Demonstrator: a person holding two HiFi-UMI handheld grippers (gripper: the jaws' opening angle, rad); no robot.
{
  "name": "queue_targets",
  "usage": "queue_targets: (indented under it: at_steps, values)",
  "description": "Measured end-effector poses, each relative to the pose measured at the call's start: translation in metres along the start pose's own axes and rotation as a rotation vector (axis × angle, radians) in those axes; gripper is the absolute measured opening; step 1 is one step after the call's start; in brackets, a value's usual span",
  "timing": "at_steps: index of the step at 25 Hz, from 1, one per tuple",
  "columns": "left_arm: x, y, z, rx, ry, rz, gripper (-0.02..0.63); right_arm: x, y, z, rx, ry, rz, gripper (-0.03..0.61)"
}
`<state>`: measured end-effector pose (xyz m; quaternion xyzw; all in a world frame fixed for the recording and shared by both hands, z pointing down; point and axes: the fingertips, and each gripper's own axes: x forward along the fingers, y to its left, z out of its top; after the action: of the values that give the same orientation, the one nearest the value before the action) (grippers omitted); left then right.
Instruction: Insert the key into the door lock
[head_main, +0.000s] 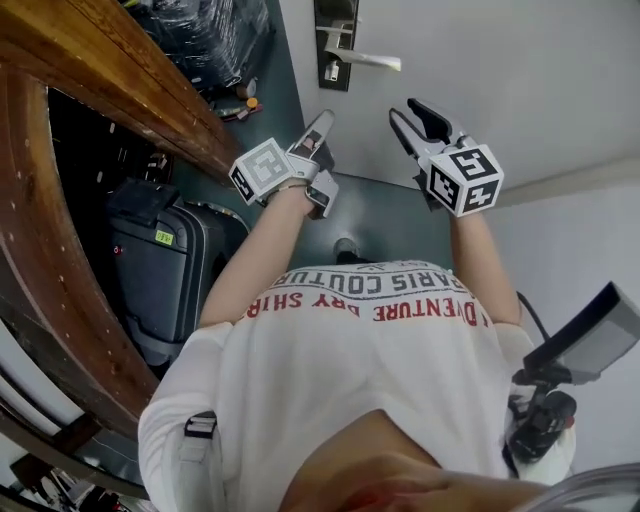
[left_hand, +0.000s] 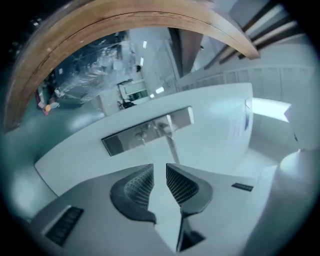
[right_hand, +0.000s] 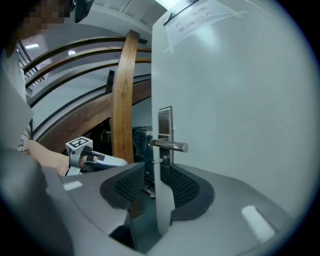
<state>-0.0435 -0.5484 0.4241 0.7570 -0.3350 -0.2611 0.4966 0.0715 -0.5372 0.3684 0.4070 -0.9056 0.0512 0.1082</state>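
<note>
While my left gripper (head_main: 320, 130) and right gripper (head_main: 403, 110) both stand with jaws parted and empty, the lock plate (head_main: 334, 40) lies just ahead of the left one, the nearer, its handle (head_main: 368, 60) pointing right. A small metal stub (right_hand: 159, 161) under the handle may be the key; I cannot tell. My shirt (head_main: 380, 300) reads "ADVENTURE"; the notice (right_hand: 200, 20) on the door (head_main: 500, 80) is illegible.
</note>
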Motion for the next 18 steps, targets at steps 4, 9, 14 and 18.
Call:
queue_targets:
  at_steps: [4,9,14,18]
  values:
    - [-0.071,-0.079,-0.039,0.516,0.141,-0.053,0.064,-0.062,0.079,-0.007,-0.018,0.0,0.085,0.126]
    - [-0.147,-0.14,-0.101,1.001,0.266,-0.05,0.003,-0.123,0.153,-0.035,-0.01,0.037,0.156,0.002]
    - [-0.227,-0.185,-0.157,1.085,0.339,-0.085,0.003,-0.18,0.245,-0.031,-0.053,0.053,0.208,0.002]
    - [-0.268,-0.204,-0.191,1.076,0.352,-0.067,0.002,-0.221,0.29,-0.029,-0.081,0.048,0.263,0.002]
